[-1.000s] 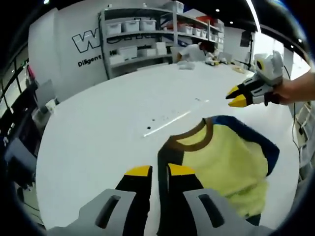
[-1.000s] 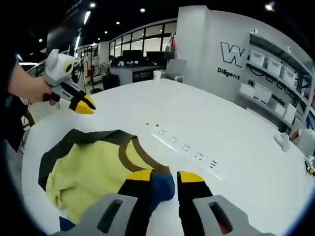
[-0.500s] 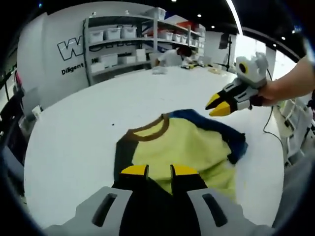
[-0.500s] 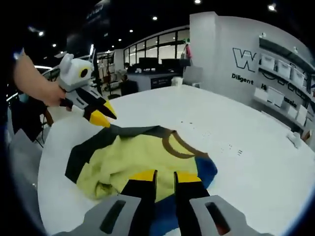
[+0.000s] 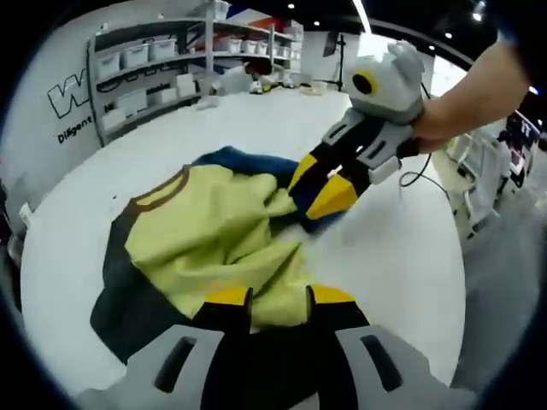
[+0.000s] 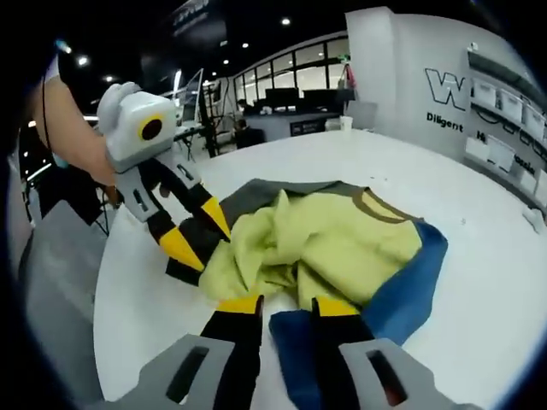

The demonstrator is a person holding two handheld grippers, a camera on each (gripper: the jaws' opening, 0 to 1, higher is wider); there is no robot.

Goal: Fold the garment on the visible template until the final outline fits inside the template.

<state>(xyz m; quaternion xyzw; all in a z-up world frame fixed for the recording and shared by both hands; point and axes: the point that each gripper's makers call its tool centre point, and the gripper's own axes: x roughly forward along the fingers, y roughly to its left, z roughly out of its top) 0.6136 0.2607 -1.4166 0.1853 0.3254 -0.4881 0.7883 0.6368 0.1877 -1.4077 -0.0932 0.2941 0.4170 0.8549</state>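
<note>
Spreading open fingers, both grippers (image 5: 278,297) (image 6: 280,306) meet the crumpled yellow, blue and grey garment (image 5: 214,231) on the white table (image 5: 385,248)

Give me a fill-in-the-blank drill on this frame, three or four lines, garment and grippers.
1. The body of the garment is ____ in colour.
2. The neckband of the garment is ____.
3. The garment lies bunched on a ____ table.
4. In the left gripper view, the right gripper has its jaws parted over the ____ sleeve, while the left gripper sits at the near hem.

Missing words: yellow; brown; white; blue
</note>
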